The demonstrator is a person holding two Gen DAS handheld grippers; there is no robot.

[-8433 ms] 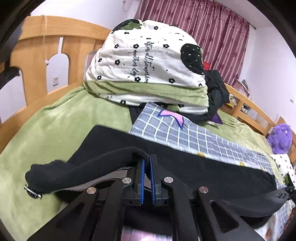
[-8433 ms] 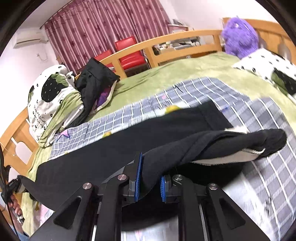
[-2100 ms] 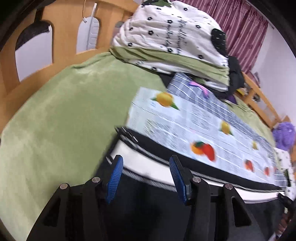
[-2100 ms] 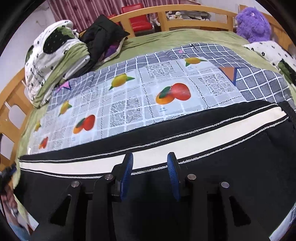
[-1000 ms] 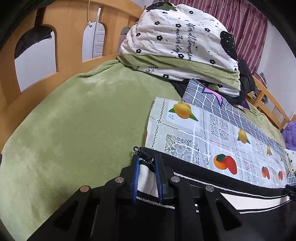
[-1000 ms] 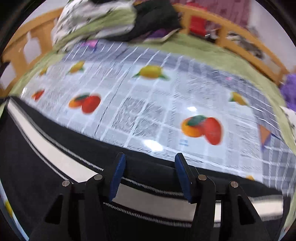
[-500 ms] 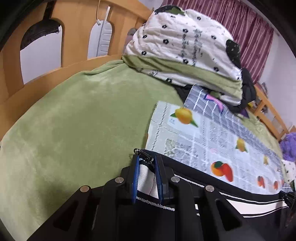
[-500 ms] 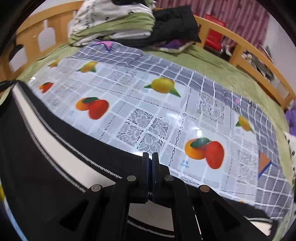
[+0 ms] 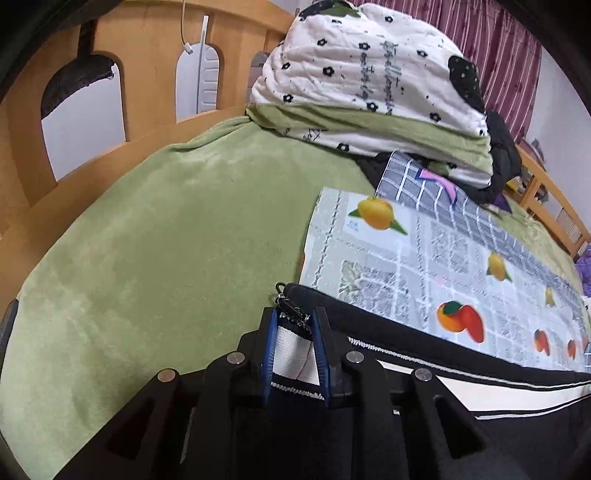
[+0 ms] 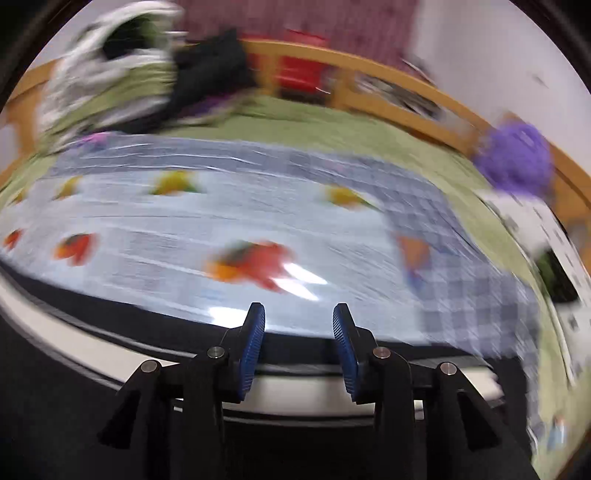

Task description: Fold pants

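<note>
step: gripping pants (image 9: 461, 391) ends | my left gripper (image 9: 294, 350) clamps the striped hem | my right gripper (image 10: 298, 343) just reopened, empty above stripe | next: right must pinch cloth before folding

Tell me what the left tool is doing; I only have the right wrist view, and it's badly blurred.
Observer: The left tool is shut on the black pants, clamping the end of their white side stripe.
Operator: Anything marking that end?
Observer: A small metal clasp sticks out just past the pads, by the green blanket.
Operator: And behind that?
Observer: A white cable hangs on the wooden headboard.
</note>
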